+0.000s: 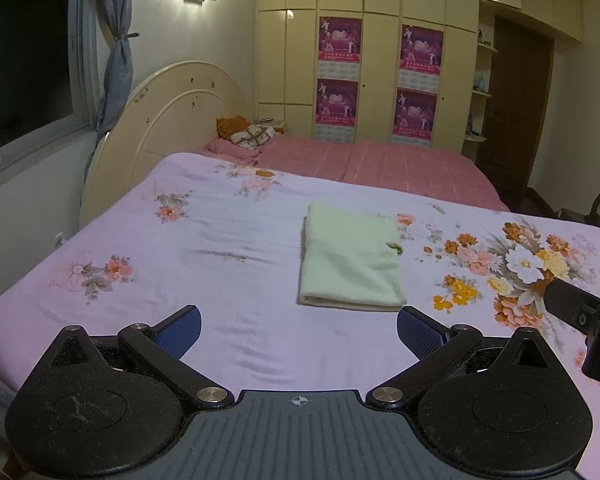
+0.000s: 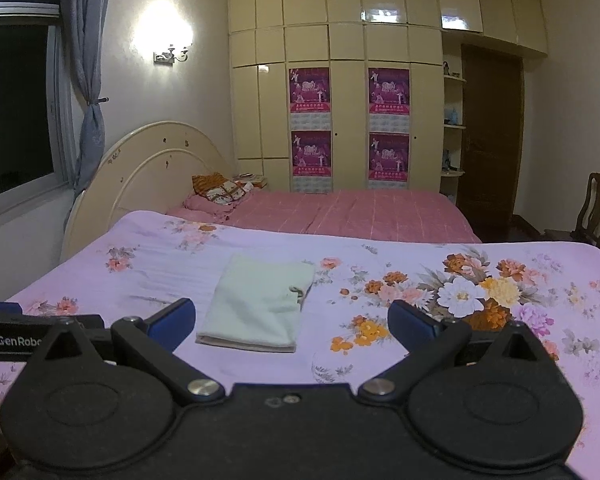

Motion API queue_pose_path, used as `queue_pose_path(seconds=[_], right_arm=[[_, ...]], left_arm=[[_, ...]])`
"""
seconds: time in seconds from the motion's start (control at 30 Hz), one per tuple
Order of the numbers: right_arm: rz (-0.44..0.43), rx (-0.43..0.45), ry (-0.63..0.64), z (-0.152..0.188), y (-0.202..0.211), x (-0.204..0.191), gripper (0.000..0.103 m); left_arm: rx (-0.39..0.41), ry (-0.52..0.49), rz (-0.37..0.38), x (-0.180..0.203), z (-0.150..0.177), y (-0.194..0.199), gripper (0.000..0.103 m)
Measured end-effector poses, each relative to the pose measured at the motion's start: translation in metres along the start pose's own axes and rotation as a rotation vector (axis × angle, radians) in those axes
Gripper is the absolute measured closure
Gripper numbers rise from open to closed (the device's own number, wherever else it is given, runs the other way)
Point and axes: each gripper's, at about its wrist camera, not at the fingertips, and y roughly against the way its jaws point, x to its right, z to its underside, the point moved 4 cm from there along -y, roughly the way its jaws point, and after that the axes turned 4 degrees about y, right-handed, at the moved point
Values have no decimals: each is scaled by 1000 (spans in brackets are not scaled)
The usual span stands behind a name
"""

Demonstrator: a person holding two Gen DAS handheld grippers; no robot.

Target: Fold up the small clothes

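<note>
A pale green cloth [image 1: 350,256] lies folded into a neat rectangle on the lilac floral bedsheet [image 1: 220,240]. It appears again in the right wrist view, folded cloth [image 2: 260,304], on the same bedsheet [image 2: 420,360]. My left gripper [image 1: 299,330] hovers just short of the cloth's near edge, open, nothing between its blue pads. My right gripper [image 2: 292,322] is also open and empty, with the cloth's near edge just beyond its left finger [image 2: 172,320]. Part of the right gripper's body [image 1: 588,320] shows at the right edge of the left wrist view.
A cream headboard [image 1: 172,120] rises at the bed's left. A pink blanket [image 1: 380,160] and a pillow pile [image 1: 244,132] lie behind. Cream wardrobes with purple posters [image 1: 338,72] line the far wall. A wooden chair [image 2: 596,208] stands at the right, a window [image 1: 24,60] at the left.
</note>
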Motion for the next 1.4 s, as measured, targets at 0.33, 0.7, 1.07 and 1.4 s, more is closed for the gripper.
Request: queue_pose_path(seconds=[0.33, 0.7, 1.07, 1.4], right_arm=[[-5, -19, 1, 1, -6, 0, 1], [-14, -29, 8, 2, -9, 0, 1], [-26, -37, 12, 1, -15, 0, 1], [-37, -54, 11, 3, -24, 8, 1]], left_arm=[[-8, 0, -12, 4, -1, -5, 0], [-12, 2, -7, 5, -2, -7, 0], [-29, 2, -6, 7, -5, -15, 0], [15, 81, 204, 4, -1, -21, 0]])
